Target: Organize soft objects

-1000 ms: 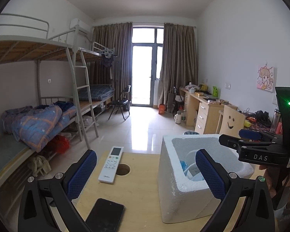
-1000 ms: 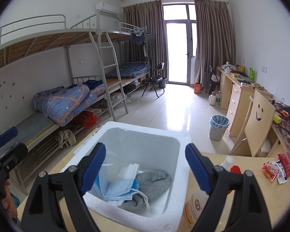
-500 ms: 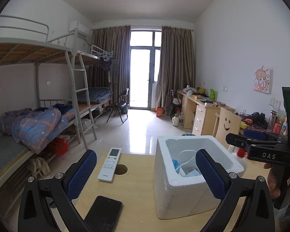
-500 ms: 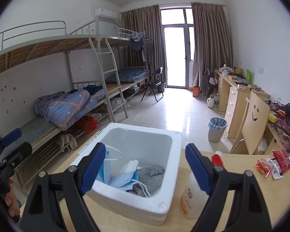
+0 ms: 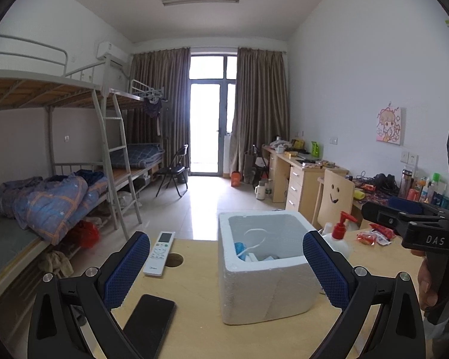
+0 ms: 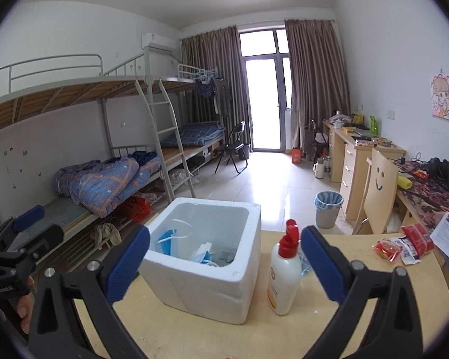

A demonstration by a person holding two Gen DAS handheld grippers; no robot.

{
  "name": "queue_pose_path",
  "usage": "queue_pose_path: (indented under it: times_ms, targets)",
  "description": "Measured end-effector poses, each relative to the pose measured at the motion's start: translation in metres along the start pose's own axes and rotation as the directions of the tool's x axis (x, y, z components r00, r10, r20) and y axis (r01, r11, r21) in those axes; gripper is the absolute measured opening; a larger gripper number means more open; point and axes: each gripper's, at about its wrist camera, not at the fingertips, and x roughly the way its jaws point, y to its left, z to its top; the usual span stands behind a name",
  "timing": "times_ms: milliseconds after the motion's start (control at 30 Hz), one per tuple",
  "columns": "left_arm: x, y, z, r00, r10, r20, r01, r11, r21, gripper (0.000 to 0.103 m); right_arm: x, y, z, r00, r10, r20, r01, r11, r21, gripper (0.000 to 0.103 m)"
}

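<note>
both grippers, left [image 5: 226,264] and right [image 6: 224,258], had backed off the box [image 6: 206,272], right jaws opening empty, left apart: masks [image 6: 172,239] deposited.

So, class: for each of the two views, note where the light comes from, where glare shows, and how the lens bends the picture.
Left wrist view: daylight from the balcony door burns out the glass and leaves glare on the floor tiles; dark corners. Right wrist view: same backlight, bunk bed rail bowed by the fisheye, foam box sharp and evenly lit.
</note>
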Motion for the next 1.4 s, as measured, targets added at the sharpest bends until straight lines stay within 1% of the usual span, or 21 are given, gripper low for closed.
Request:
queue_pose_path:
  times_ms: [67, 167, 367, 533, 633, 767, 900, 1100, 1167, 1300, 1400]
  targets:
    - [-0.006, -0.002, 0.0, 1.0, -0.006, 0.007, 0.006, 1.0, -0.001, 0.102, -0.008, 0.0, -0.001, 1.0, -0.003, 0.009, 0.003, 1.0, -0.004, 0.102]
    - [-0.016, -0.008, 0.0, 1.0, -0.015, 0.021, 0.015, 1.0, -0.007, 0.102, -0.024, 0.002, -0.003, 0.999, -0.036, 0.039, 0.037, 0.999, -0.023, 0.102]
    - [-0.032, -0.019, -0.001, 0.998, -0.042, 0.037, 0.042, 0.999, 0.007, 0.102, -0.049, -0.001, -0.006, 0.996, -0.033, 0.087, 0.034, 0.999, -0.007, 0.102]
    - [-0.045, -0.022, -0.002, 0.997, -0.057, 0.06, 0.057, 0.998, 0.001, 0.102, -0.064, -0.004, -0.012, 0.992, -0.035, 0.123, 0.038, 0.999, -0.018, 0.102]
    - [-0.05, -0.025, -0.004, 0.996, -0.058, 0.071, 0.057, 0.998, 0.014, 0.102, -0.073, -0.007, -0.017, 0.987, -0.055, 0.152, 0.057, 0.998, -0.009, 0.102]
    - [-0.054, -0.032, -0.006, 0.995, -0.065, 0.075, 0.063, 0.998, 0.027, 0.102, -0.08, -0.013, -0.019, 0.984, -0.065, 0.163, 0.064, 0.998, 0.011, 0.102]
    - [-0.057, -0.034, -0.009, 0.994, -0.078, 0.077, 0.076, 0.997, 0.027, 0.102, -0.086, -0.012, -0.023, 0.984, -0.075, 0.16, 0.076, 0.997, -0.001, 0.102]
    - [-0.065, -0.037, -0.018, 0.992, -0.088, 0.09, 0.085, 0.996, 0.027, 0.102, -0.098, -0.011, -0.033, 0.982, -0.081, 0.173, 0.084, 0.996, -0.008, 0.102]
    - [-0.069, -0.039, -0.024, 0.989, -0.096, 0.108, 0.094, 0.995, 0.024, 0.102, -0.102, -0.012, -0.04, 0.98, -0.081, 0.183, 0.085, 0.996, -0.018, 0.102]
    - [-0.077, -0.045, -0.039, 0.984, -0.106, 0.141, 0.102, 0.994, 0.037, 0.102, -0.108, -0.016, -0.055, 0.978, -0.08, 0.195, 0.082, 0.997, -0.002, 0.102]
    - [-0.082, -0.047, -0.05, 0.982, -0.104, 0.157, 0.098, 0.994, 0.048, 0.102, -0.115, -0.017, -0.068, 0.971, -0.097, 0.219, 0.1, 0.995, 0.0, 0.102]
